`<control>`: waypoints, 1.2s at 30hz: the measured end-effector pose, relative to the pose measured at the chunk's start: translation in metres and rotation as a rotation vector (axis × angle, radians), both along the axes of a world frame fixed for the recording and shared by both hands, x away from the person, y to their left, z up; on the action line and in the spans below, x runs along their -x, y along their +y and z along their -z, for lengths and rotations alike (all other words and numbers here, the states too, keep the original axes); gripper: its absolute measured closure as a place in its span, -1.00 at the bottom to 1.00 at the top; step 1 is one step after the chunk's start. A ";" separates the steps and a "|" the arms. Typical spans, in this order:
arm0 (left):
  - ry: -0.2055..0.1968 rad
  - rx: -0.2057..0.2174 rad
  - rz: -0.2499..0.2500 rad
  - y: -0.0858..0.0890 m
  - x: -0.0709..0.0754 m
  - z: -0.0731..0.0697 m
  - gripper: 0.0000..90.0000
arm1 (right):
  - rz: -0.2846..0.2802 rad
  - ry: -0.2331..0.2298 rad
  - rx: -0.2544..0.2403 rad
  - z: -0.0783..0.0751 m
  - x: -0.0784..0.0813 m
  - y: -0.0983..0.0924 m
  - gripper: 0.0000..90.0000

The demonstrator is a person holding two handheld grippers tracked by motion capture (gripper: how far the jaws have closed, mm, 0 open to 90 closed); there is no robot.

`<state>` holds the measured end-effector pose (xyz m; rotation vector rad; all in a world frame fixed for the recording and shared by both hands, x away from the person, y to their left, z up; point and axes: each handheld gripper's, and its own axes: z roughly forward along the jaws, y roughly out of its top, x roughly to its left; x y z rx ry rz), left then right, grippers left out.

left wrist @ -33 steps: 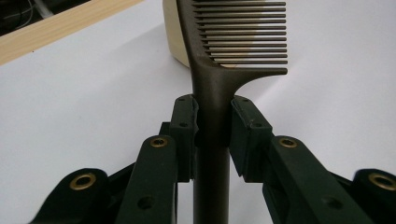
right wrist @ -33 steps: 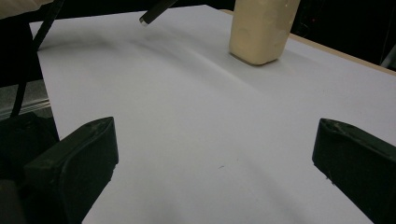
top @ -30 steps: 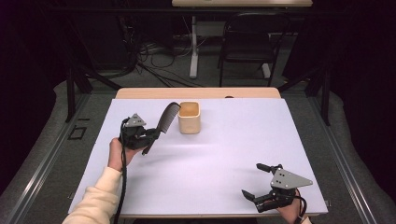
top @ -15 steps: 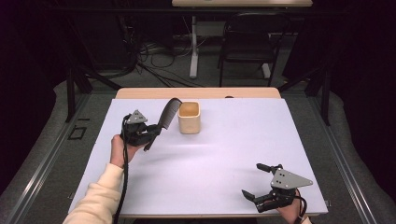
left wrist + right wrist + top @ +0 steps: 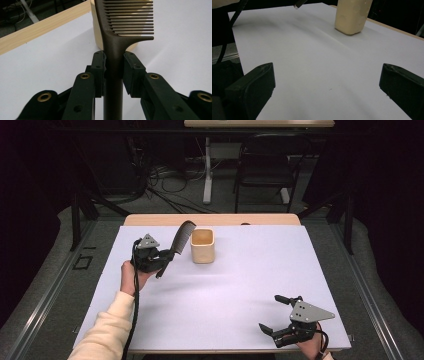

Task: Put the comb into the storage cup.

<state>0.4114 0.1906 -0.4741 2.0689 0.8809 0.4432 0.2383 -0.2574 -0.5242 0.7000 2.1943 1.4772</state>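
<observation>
Comb (image 5: 113, 47) sits pinched by its handle between the left gripper (image 5: 162, 260) jaws, teeth end rising past the tips, just beside the cup (image 5: 202, 246). Vs. 1 s ago: barely any change, comb a touch nearer the cup. Right gripper (image 5: 280, 317) jaws spread wide w/ nothing between, low over the table (image 5: 230, 290), unmoved.

I see a dark brown comb (image 5: 113, 47), glossy along its handle, with its teeth a shade lighter and showing as fine parallel stripes. My left claw (image 5: 113, 67) is matte black with brass-coloured rivets. The cup (image 5: 202, 246) is pale cream. The desk (image 5: 240, 285) wears a plain white sheet, with a light wood edge at the far side. My right claw (image 5: 277, 317) is black under a grey plate. The sleeve (image 5: 107, 330) is cream.
</observation>
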 end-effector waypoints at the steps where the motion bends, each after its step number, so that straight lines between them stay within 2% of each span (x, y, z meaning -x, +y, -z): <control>1: 0.000 0.001 -0.001 -0.001 -0.001 0.000 0.61 | 0.000 0.000 0.000 0.000 0.000 0.000 -1.00; 36: -0.034 0.019 -0.025 -0.012 -0.016 -0.009 0.61 | 0.000 0.001 -0.001 0.000 0.000 0.000 -1.00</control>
